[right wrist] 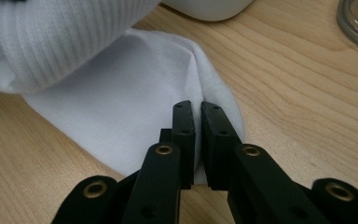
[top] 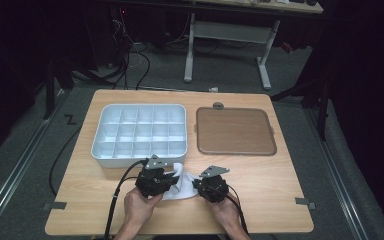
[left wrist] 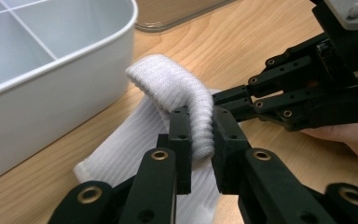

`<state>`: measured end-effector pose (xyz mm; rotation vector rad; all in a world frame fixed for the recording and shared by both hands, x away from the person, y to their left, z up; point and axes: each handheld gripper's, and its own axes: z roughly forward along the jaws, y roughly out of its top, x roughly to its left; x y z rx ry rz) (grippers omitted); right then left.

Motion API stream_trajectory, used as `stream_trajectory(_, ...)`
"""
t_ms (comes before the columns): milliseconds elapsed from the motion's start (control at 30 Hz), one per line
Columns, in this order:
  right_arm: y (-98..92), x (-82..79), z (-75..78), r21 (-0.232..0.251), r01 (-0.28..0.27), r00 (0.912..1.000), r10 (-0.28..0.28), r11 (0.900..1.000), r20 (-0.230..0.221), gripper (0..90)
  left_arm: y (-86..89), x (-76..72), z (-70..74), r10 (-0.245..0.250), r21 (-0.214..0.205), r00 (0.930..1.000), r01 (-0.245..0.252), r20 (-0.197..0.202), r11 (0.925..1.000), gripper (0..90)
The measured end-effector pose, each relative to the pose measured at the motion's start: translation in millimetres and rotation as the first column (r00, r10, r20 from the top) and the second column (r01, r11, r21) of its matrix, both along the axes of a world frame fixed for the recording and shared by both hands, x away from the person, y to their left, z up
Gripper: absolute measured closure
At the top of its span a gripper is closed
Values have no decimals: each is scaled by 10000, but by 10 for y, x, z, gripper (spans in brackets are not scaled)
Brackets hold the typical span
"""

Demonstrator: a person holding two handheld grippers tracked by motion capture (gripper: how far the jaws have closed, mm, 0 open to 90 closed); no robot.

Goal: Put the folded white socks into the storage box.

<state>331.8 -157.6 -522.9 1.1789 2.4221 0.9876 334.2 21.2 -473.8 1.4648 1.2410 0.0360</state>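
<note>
Two sets of black fingers are pinching one soft white ribbed sock [left wrist: 168, 93]. The left gripper [left wrist: 200, 135] has its fingers [left wrist: 181, 140] closed tight on the thick ribbed cuff, which bends up and over like a little arch in the middle of the left gripper view. The right gripper [right wrist: 196, 126] has its fingers [right wrist: 184, 135] closed on a thin fold at the smooth edge of the sock, low in the middle of the right gripper view. That flat part of the sock lies on the light wooden counter [right wrist: 298, 88].

From the high view, the sock [top: 182, 186] sits between the left gripper [top: 166, 179] and the right gripper [top: 200, 184], in the lower middle of the frame. A hand holds each gripper from below.

Just above the sock, left of the middle, stands a white plastic box with many small square compartments [top: 139, 134]. The sock lies near its front wall. To the right of the box lies a flat brown lid with round corners [top: 235, 131]. Both rest on the counter [top: 280, 190].
</note>
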Motion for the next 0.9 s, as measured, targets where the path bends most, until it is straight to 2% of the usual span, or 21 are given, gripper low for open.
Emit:
stream_trajectory(300,1,3,-3,13,-7,10000,7,10000,7,844,-174,39,-99,-160,175,9998,161,-111,9997,799)
stream_trajectory(633,1,6,-8,54,-73,10000,72,10000,46,840,-283,49,-230,-281,856,9996,287,-81,9959,791)
stream_trajectory(900,1,10,-10,58,-95,9999,95,9999,71,829,-305,63,-365,-211,924,9991,244,-363,9954,782)
